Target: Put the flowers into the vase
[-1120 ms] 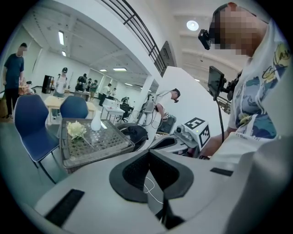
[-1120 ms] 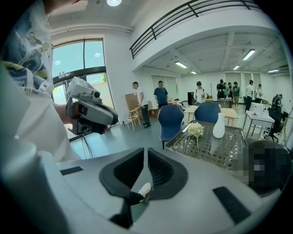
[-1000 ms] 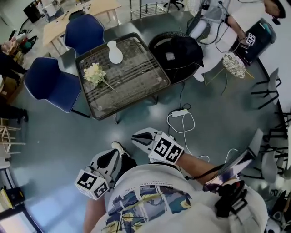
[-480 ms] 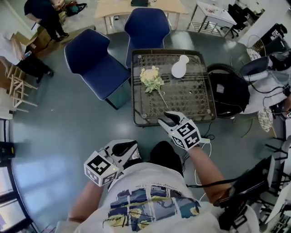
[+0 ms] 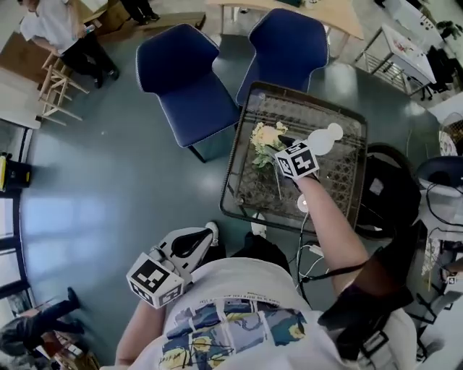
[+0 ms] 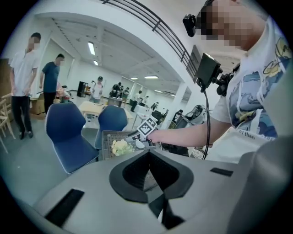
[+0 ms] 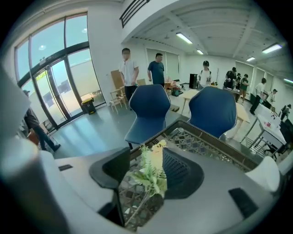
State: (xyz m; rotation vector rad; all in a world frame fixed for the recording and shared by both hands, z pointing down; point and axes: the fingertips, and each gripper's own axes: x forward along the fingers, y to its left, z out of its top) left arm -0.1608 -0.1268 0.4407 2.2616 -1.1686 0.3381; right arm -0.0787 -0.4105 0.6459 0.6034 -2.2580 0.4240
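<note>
Large open hall. Floor (image 5: pixel 108 152) is smooth, grey-blue and glossy, catching pale reflections. Walls (image 7: pixel 105 41) are white. The ceiling is also white, with strip lights (image 7: pixel 185 38) running back in rows. Tall dark-framed windows (image 7: pixel 59 77) line one side, letting in daylight. Low worktop (image 5: pixel 343 159) has a dark frame and woven lattice top. Two blue shell chairs (image 5: pixel 189 79) stand just beside its far edge. Pale wooden tables (image 5: pixel 318 11) are further back, with a light wooden stool frame (image 5: pixel 54 79) off to the side. A dark round object (image 5: pixel 383 195), kind unclear, sits beside the worktop. A white cable (image 5: pixel 309 251) lies on the floor. Several people (image 7: pixel 129 68) stand well back.
</note>
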